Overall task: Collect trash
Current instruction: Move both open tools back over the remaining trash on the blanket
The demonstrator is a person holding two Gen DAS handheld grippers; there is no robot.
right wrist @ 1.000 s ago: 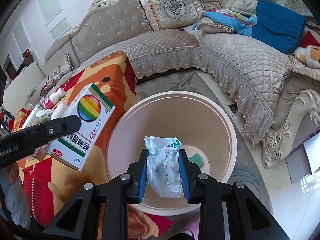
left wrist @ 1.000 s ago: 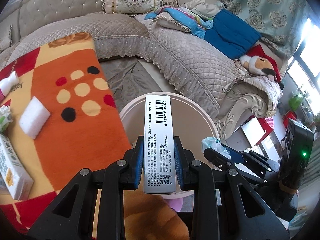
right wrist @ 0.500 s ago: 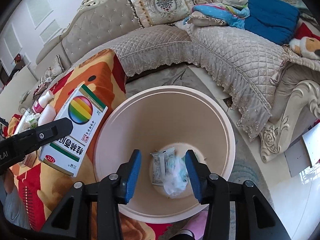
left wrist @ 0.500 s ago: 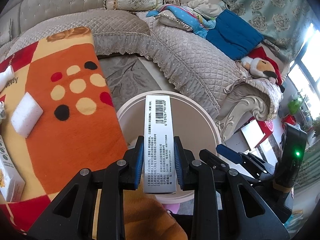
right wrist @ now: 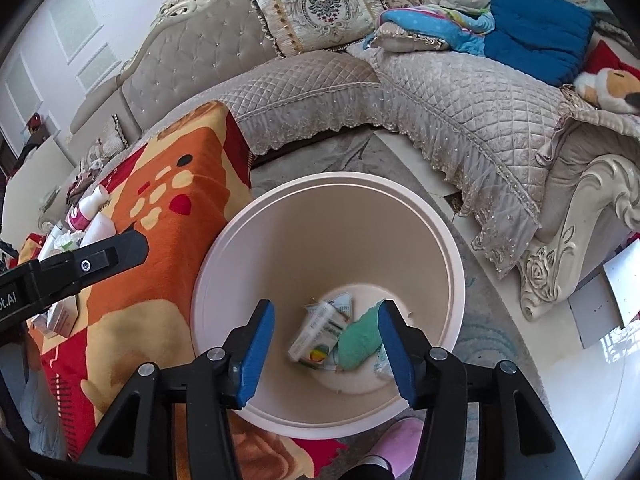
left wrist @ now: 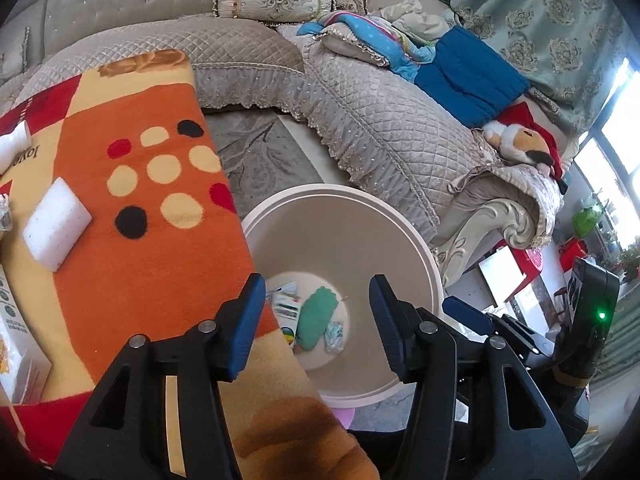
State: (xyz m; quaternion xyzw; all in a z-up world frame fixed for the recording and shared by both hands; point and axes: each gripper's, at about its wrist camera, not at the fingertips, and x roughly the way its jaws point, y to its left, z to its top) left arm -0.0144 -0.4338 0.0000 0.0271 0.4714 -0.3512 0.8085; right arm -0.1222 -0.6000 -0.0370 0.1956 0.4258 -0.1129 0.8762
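Note:
A pale pink round bin (left wrist: 416, 248) (right wrist: 448, 256) stands on the floor beside the orange blanket. On its bottom lie a medicine box (right wrist: 316, 334) (left wrist: 286, 308), a green cloth (right wrist: 360, 338) (left wrist: 318, 318) and crumpled wrappers (left wrist: 335, 332). My left gripper (left wrist: 316, 320) is open and empty above the bin's near side. My right gripper (right wrist: 326, 350) is open and empty above the bin; the box below it looks blurred. The left gripper's finger shows in the right wrist view (right wrist: 100, 256).
An orange spotted blanket (left wrist: 120, 184) carries a white sponge (left wrist: 56, 224), a white box (left wrist: 16, 360) and a pink-capped bottle (right wrist: 90, 208). A quilted beige sofa (left wrist: 380, 120) curves behind, with cushions and a plush toy (left wrist: 524, 140). A pink slipper (right wrist: 396, 440) lies by the bin.
My right gripper opened and dropped the crumpled wrapper into the bin. My left gripper then opened and the medicine box fell into the bin.

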